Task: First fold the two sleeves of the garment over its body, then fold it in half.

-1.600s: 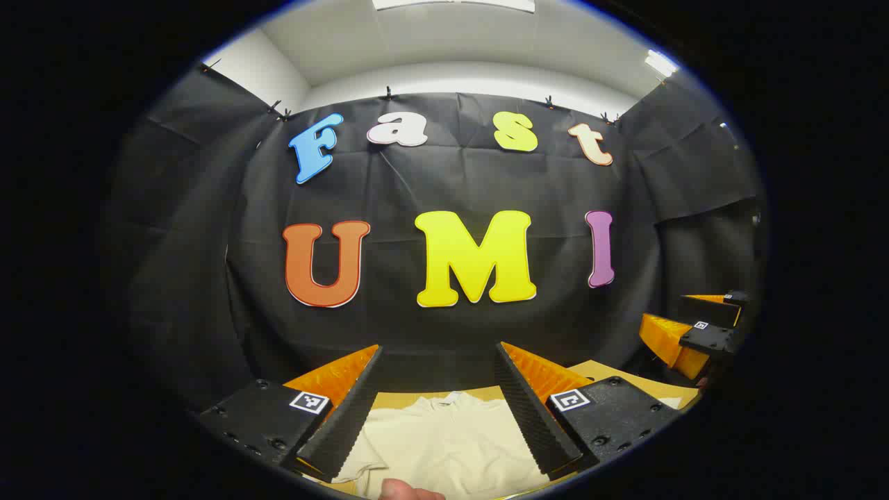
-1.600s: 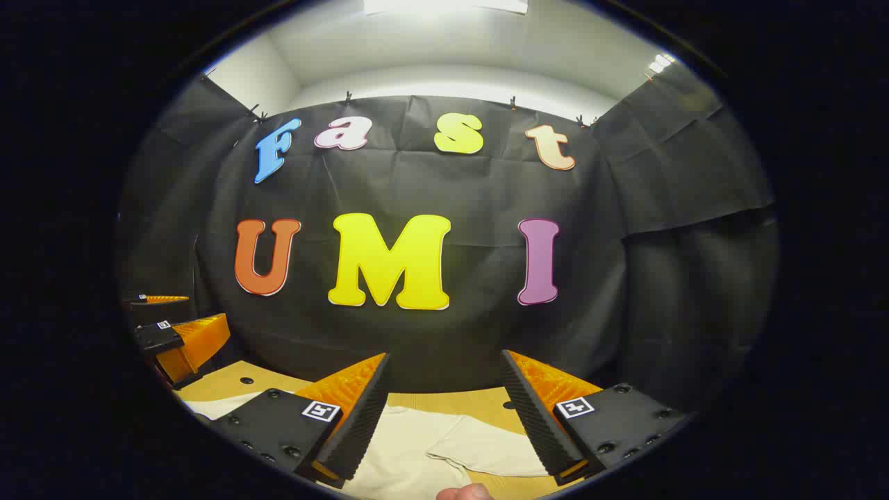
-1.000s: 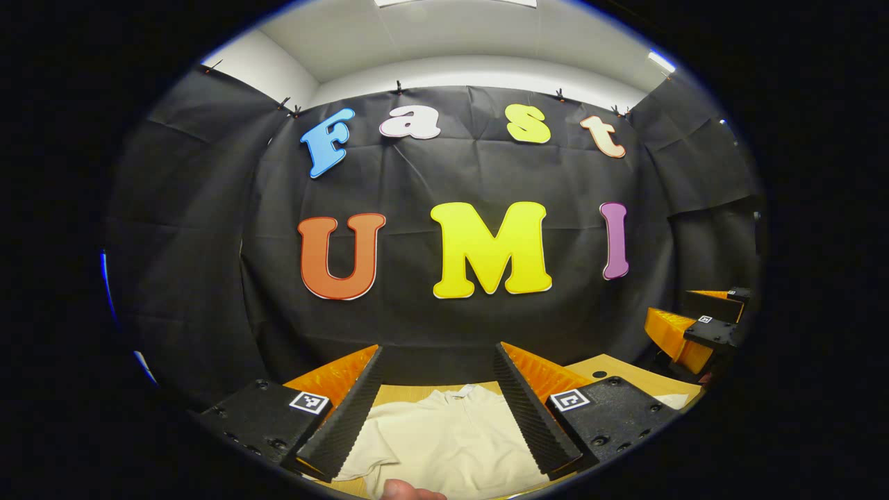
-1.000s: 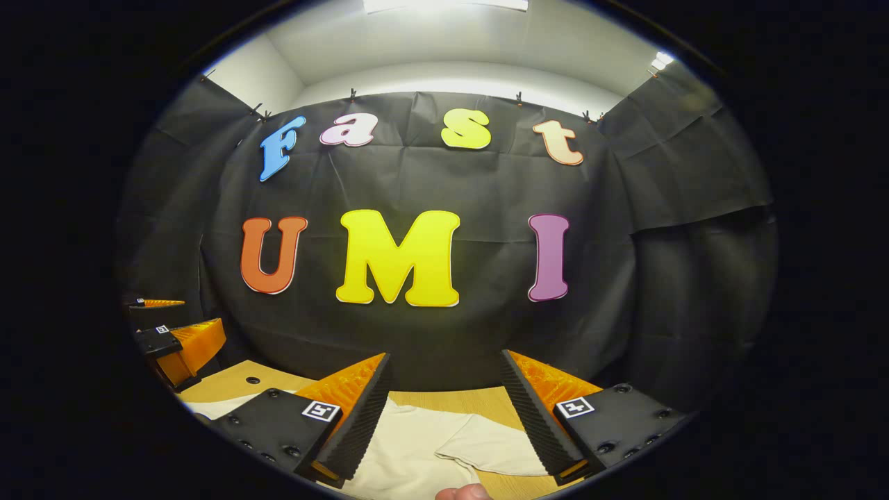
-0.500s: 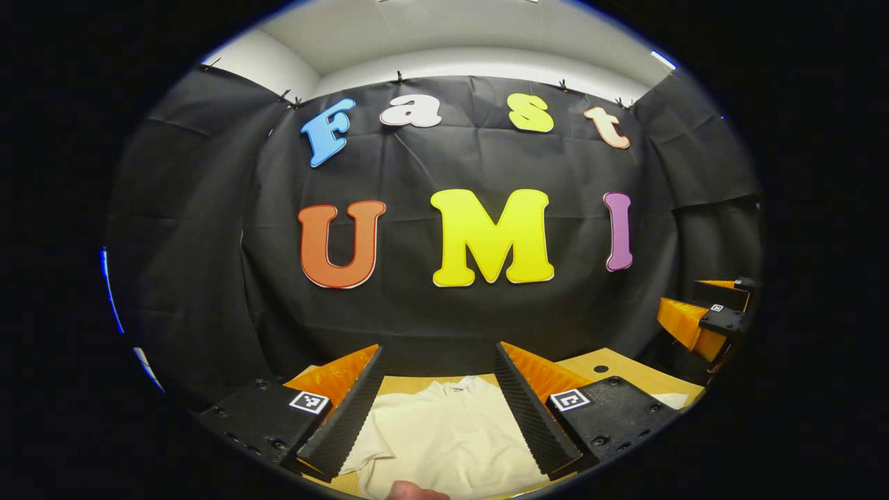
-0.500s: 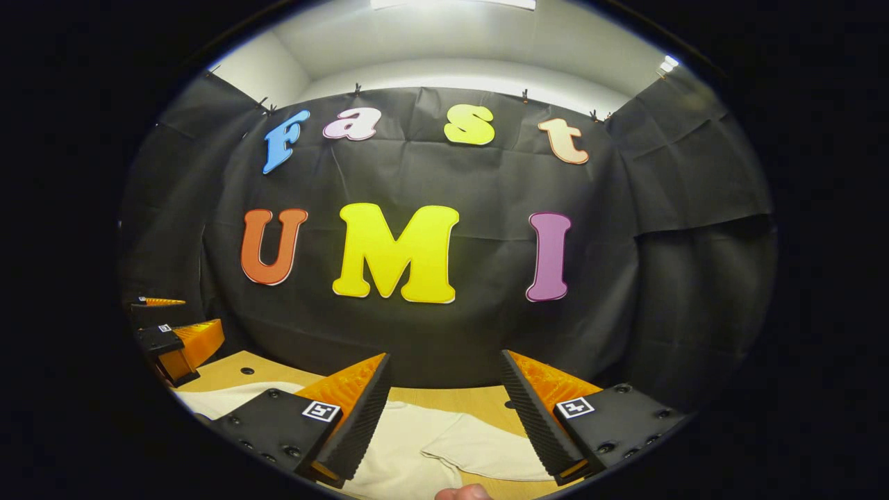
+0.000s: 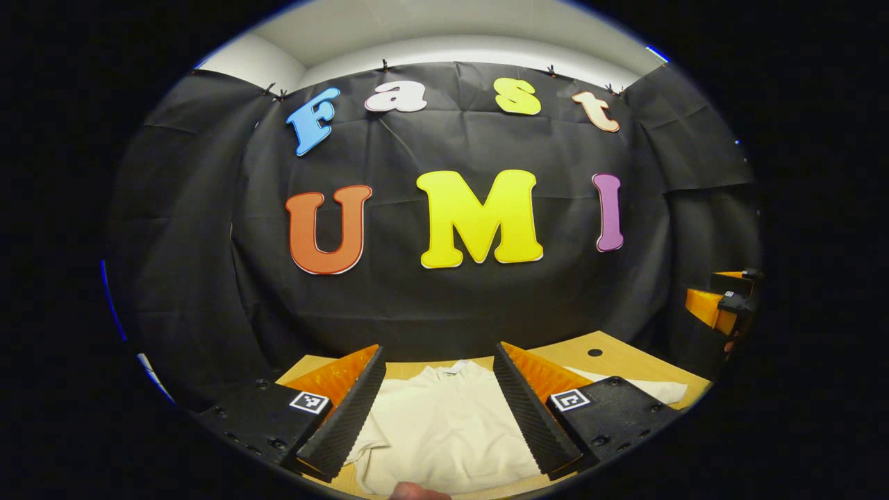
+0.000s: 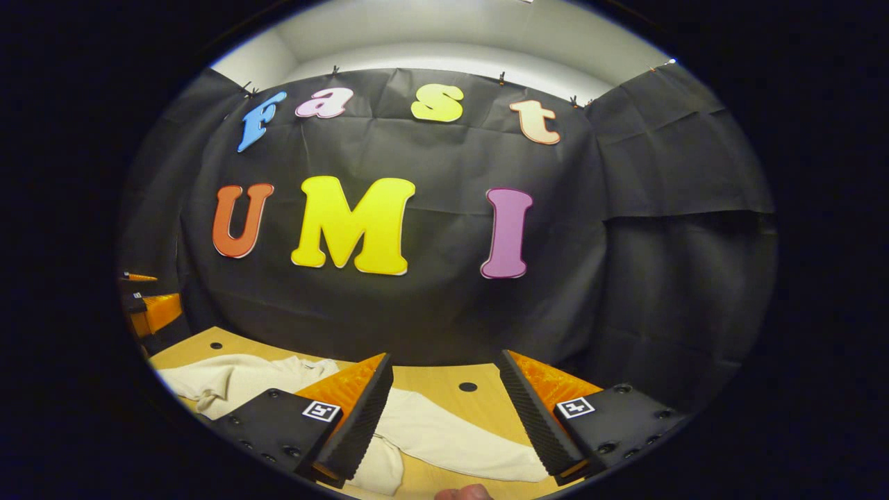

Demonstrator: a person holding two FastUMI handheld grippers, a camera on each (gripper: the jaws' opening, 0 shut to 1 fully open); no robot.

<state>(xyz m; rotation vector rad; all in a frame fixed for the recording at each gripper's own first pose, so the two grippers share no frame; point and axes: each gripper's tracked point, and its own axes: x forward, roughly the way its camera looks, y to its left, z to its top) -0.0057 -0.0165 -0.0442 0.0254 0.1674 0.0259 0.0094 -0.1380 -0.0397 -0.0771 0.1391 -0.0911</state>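
Note:
A cream garment [image 7: 444, 430] lies flat on the wooden table [image 7: 611, 357], collar toward the booth wall. In the left gripper view my left gripper [image 7: 439, 401] hangs open above the garment's body, fingers apart, nothing held. Far right in that view is the other gripper [image 7: 722, 305]. In the right gripper view my right gripper [image 8: 444, 410] is open above the garment's sleeve [image 8: 451, 437], which stretches out on the table [image 8: 486, 403]. The garment's body [image 8: 229, 378] spreads to the left, and the other gripper [image 8: 149, 309] is at the far left.
The black cloth wall closes the table's far side. Small round holes [image 7: 594, 352] [image 8: 467, 386] dot the tabletop. A fingertip [image 7: 410, 492] of the holding hand shows at the bottom edge of each view.
Both grippers have tipped down and risen a little, so more of the table and garment shows. The right gripper has also swung rightward, toward the sleeve. Both stayed open.

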